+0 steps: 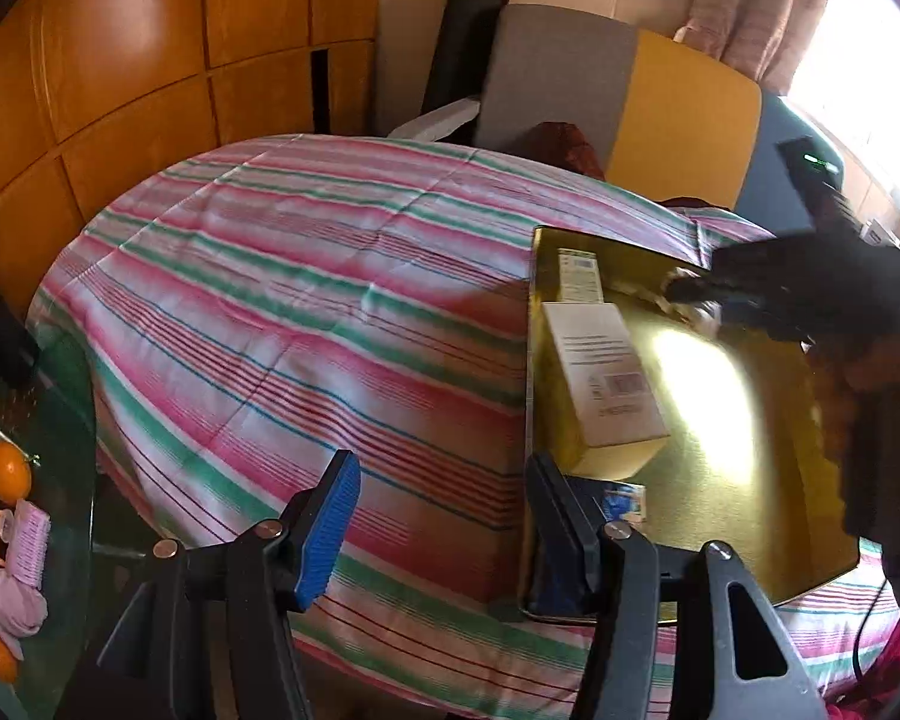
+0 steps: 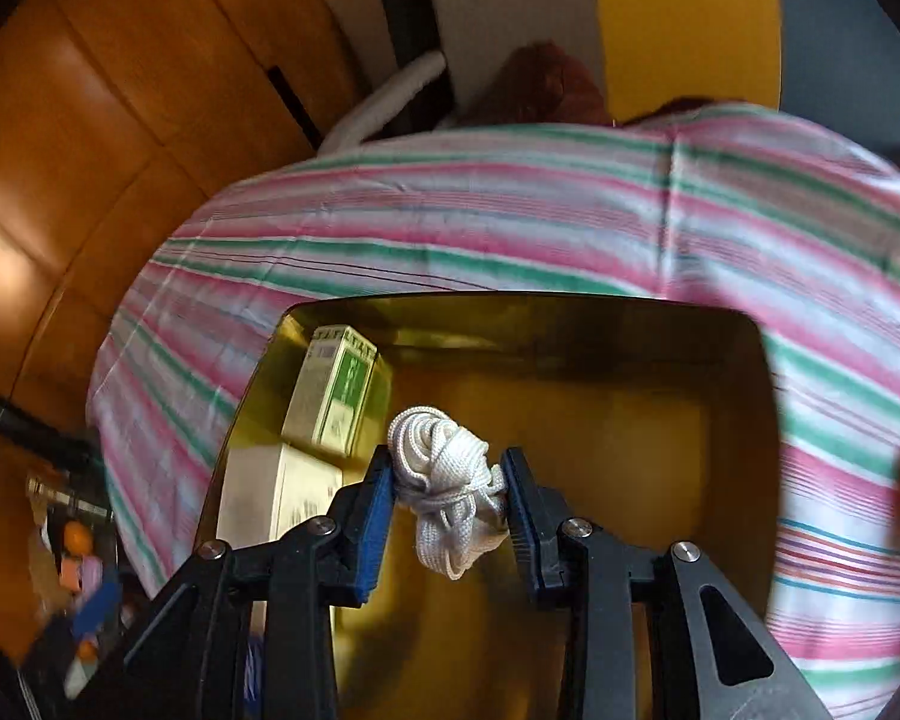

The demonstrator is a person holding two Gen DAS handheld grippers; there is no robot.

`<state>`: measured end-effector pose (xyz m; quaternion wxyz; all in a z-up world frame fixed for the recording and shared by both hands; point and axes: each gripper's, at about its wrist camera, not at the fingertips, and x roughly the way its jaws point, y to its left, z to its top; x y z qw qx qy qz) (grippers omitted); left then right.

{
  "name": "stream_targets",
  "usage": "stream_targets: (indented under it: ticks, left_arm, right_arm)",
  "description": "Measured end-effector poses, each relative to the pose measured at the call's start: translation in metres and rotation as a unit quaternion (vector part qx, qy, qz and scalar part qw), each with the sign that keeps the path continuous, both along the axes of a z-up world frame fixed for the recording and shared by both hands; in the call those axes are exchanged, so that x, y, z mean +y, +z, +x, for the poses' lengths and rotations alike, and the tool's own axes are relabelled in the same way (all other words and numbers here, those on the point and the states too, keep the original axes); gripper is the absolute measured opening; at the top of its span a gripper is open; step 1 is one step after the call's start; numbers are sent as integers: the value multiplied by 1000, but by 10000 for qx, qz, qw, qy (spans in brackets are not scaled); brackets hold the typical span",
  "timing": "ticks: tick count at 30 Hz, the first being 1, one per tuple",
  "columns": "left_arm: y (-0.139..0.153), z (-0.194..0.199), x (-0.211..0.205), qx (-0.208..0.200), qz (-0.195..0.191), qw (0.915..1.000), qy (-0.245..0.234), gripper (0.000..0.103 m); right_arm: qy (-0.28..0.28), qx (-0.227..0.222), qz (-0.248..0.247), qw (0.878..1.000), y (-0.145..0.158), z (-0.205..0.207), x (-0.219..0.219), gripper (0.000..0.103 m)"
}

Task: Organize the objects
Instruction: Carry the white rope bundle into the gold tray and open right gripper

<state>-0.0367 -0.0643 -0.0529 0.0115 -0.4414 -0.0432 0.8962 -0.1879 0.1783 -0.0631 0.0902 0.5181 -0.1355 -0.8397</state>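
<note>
Striped pink-and-green bedspread (image 2: 510, 228) carries a shiny gold rectangular tray (image 2: 738, 420), over which my right tongs (image 2: 447, 504) clamp a bundle of white cord (image 2: 444, 474), two pale cartons at its ten o'clock, while my left tongs (image 1: 444, 528) gape empty.

Around me: striped quilt (image 1: 306, 312) spread across the bed; wood panelling (image 1: 120, 60) behind it; grey, yellow and blue cushions (image 1: 678, 114) at the head; pink curtain (image 1: 750, 0) by my window. Left, my glass table (image 1: 60, 408) carries two oranges (image 1: 7, 471) and pink rollers (image 1: 27, 540).
</note>
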Motion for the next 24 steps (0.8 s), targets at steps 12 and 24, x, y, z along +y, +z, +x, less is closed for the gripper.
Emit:
stream_targets:
  ticks: [12, 24]
  left_arm:
    - [-11, -4, -12, -125, 130, 9998, 88, 58]
    - [10, 8, 9, 118, 26, 9998, -160, 58]
  right_arm:
    - [-185, -262, -577, 9978, -18, -42, -17, 62]
    - [29, 525, 70, 9986, 22, 20, 9, 82]
